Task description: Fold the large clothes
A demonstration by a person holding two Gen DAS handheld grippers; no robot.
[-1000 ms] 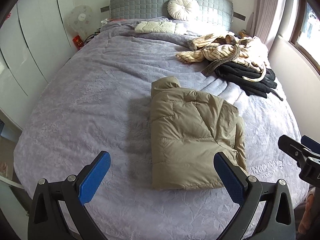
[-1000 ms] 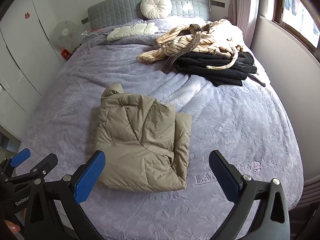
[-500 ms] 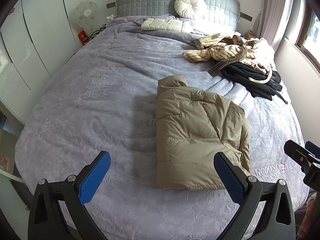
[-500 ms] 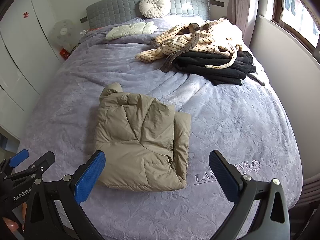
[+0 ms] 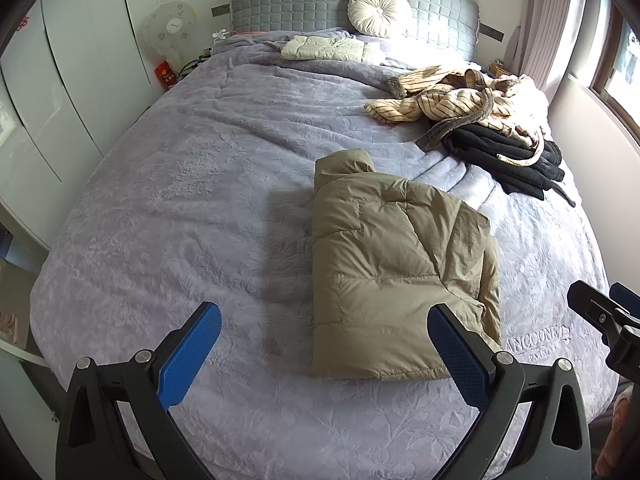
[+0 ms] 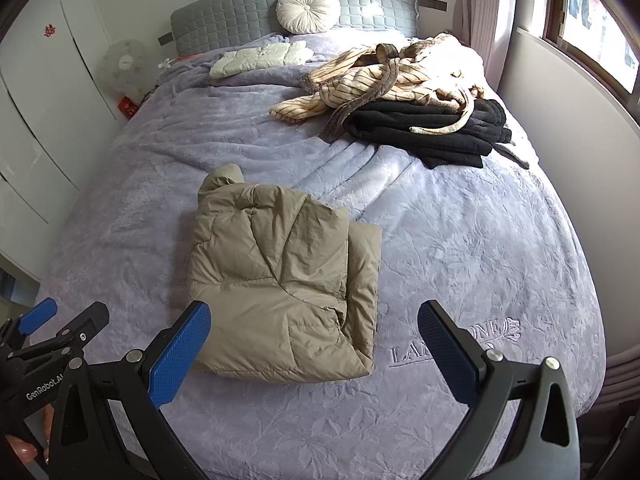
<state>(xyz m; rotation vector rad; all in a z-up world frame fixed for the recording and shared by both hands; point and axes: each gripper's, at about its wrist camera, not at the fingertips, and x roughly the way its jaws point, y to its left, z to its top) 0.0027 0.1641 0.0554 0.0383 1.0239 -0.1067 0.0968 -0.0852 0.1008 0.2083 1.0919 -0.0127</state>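
Where hand-held grippers (image 5: 324,354) gape: folded jacket (image 5: 396,268) beyond.

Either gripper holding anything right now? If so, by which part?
Nothing is held. The left gripper and right gripper are both open and clear of the folded tan puffer jacket, which lies by itself on the bed.

Home bedroom; wide bed (image 5: 168,208) with padded headboard (image 5: 304,4); round cushion (image 5: 378,12); wardrobe doors (image 5: 72,64); curtained window (image 6: 580,8)
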